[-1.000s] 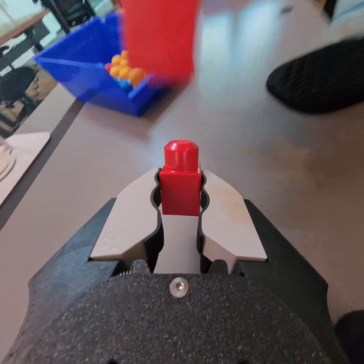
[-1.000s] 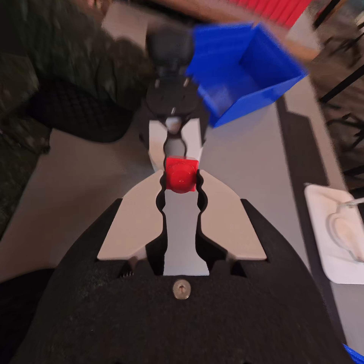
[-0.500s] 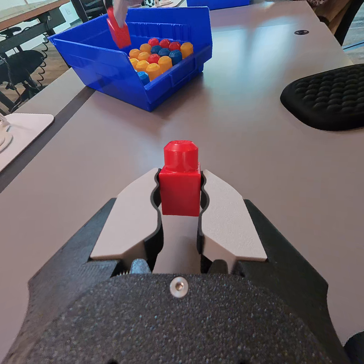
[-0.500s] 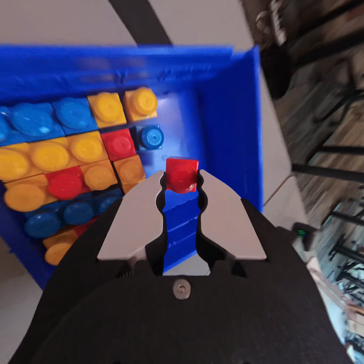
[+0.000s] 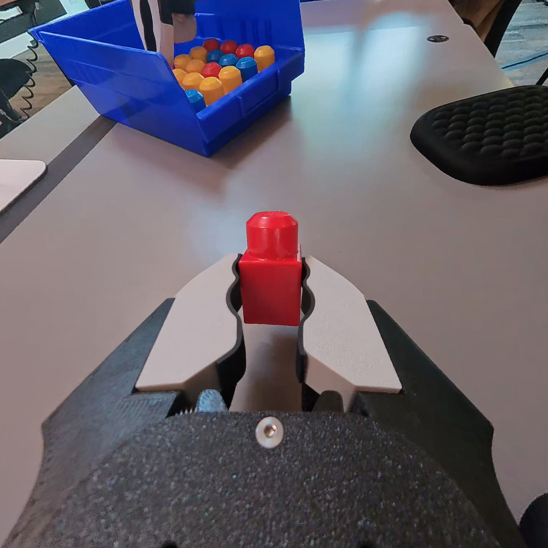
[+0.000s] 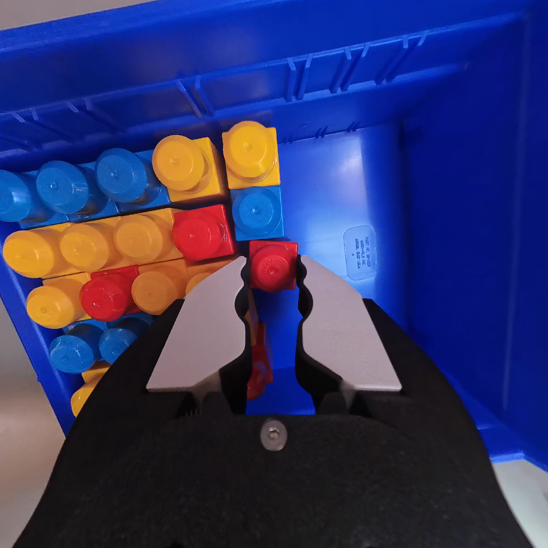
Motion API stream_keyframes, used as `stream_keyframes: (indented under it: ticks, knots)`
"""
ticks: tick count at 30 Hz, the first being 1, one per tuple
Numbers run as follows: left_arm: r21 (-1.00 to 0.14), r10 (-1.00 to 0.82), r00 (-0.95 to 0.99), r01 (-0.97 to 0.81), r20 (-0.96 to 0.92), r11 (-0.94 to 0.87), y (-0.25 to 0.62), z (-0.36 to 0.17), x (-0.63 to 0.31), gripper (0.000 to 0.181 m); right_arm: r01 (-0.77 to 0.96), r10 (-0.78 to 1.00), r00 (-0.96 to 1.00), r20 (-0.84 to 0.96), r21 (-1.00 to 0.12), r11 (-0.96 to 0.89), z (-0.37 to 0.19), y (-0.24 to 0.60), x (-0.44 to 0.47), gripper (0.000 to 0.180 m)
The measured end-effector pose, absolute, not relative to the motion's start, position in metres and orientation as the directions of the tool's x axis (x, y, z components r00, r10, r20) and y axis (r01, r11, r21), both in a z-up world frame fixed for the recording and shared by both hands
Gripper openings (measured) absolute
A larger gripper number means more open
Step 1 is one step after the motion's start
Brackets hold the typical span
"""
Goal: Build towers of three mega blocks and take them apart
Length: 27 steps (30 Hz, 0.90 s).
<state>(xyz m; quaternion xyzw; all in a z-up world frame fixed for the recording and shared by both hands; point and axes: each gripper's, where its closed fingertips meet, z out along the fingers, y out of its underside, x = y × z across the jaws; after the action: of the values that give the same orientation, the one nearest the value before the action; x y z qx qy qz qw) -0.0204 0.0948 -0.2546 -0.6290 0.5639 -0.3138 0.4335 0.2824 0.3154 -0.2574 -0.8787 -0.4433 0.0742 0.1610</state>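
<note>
Two grippers, each pinching one red single-stud block. Left gripper [image 5: 270, 284] is narrowed onto a red block [image 5: 269, 284], stud up, both grey fingers [image 5: 204, 323] pressed against its sides; the block sits upright at or just above the grey desk [image 5: 148, 237], contact not clear. Right gripper [image 6: 272, 267] points down into the blue bin [image 6: 444, 178], fingertips tight on a second red block [image 6: 273, 264], seen stud-on; whether it rests on the bin floor cannot be told. That block sits just near of a blue single-stud block [image 6: 257, 213] and right of another red one [image 6: 203, 232].

Counts in the right wrist view, studs showing in the bin besides the held block: about five or six blue, about nine yellow/orange, three red, one of them partly hidden behind the gripper; the lower rows are covered by the gripper, so totals are rough. Blocks fill the left part of the bin; the right part is bare blue floor with a moulded label patch [image 6: 359, 252].

In the left wrist view the bin [image 5: 124, 77] is far left on the desk, with the right gripper [image 5: 166, 26] reaching in from above, blurred. One black dimpled pad [image 5: 486, 133] lies far right. One white flat board [image 5: 17, 178] sits at the left edge, beyond a dark seam [image 5: 59, 175] in the desk. One small round grommet [image 5: 437, 38] far right. Chair and a coiled cable past the desk's far left.
</note>
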Motion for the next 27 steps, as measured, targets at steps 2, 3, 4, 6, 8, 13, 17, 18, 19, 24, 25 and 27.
stream_keyframes:
  ticks: [2, 3, 4, 6, 8, 13, 17, 18, 19, 24, 25, 27]
  knots:
    - [-0.9, -0.982, 0.168, -0.437, -0.092, 0.009, 0.095, -0.255, -0.02, 0.036, 0.752, 0.801, 0.599, 0.014, -0.354, -0.556, -0.257, 0.314, 0.283, 0.03]
    - [-0.901, -0.982, 0.168, -0.435, -0.091, 0.009, 0.094, -0.254, -0.02, 0.036, 0.753, 0.801, 0.598, 0.025, -0.359, -0.551, -0.255, 0.314, 0.284, 0.032]
    - [-0.902, -0.981, 0.169, -0.432, -0.091, 0.009, 0.094, -0.253, -0.02, 0.036, 0.752, 0.8, 0.599, 0.038, -0.369, -0.546, -0.252, 0.315, 0.283, 0.039]
    - [-0.905, -0.98, 0.175, -0.425, -0.091, 0.008, 0.094, -0.251, -0.019, 0.036, 0.745, 0.787, 0.613, 0.075, -0.389, -0.543, -0.24, 0.317, 0.283, 0.046]
    - [-0.907, -0.98, 0.176, -0.42, -0.089, 0.006, 0.093, -0.248, -0.019, 0.036, 0.744, 0.786, 0.601, 0.143, -0.459, -0.485, -0.214, 0.321, 0.272, 0.045]
    - [-0.91, -0.98, 0.168, -0.413, -0.102, 0.023, 0.09, -0.244, -0.016, 0.036, 0.754, 0.903, 0.382, 0.196, -0.632, -0.182, -0.145, 0.263, 0.165, 0.045]
    - [-0.914, -0.979, 0.153, -0.401, -0.135, 0.063, 0.082, -0.235, -0.012, 0.036, 0.739, 0.969, 0.084, 0.234, -0.667, 0.097, -0.143, 0.159, 0.058, 0.045]
    - [-0.915, -0.978, 0.149, -0.397, -0.144, 0.074, 0.08, -0.233, -0.01, 0.036, 0.732, 0.968, 0.016, 0.249, -0.662, 0.158, -0.149, 0.133, 0.037, 0.045]
    - [-0.915, -0.977, 0.147, -0.394, -0.152, 0.083, 0.079, -0.231, -0.01, 0.036, 0.725, 0.965, -0.043, 0.258, -0.657, 0.208, -0.157, 0.109, 0.02, 0.045]
    - [-0.906, -0.972, 0.136, -0.406, -0.191, 0.121, 0.074, -0.229, -0.006, 0.036, 0.761, 0.957, -0.111, 0.268, -0.596, 0.255, -0.199, 0.066, -0.018, 0.041]
    - [-0.904, -0.972, 0.132, -0.408, -0.196, 0.127, 0.073, -0.229, -0.005, 0.036, 0.777, 0.959, -0.108, 0.261, -0.58, 0.245, -0.205, 0.065, -0.018, 0.038]
    - [-0.901, -0.971, 0.125, -0.412, -0.206, 0.138, 0.072, -0.23, -0.005, 0.036, 0.791, 0.959, -0.093, 0.269, -0.565, 0.235, -0.21, 0.068, -0.018, 0.029]
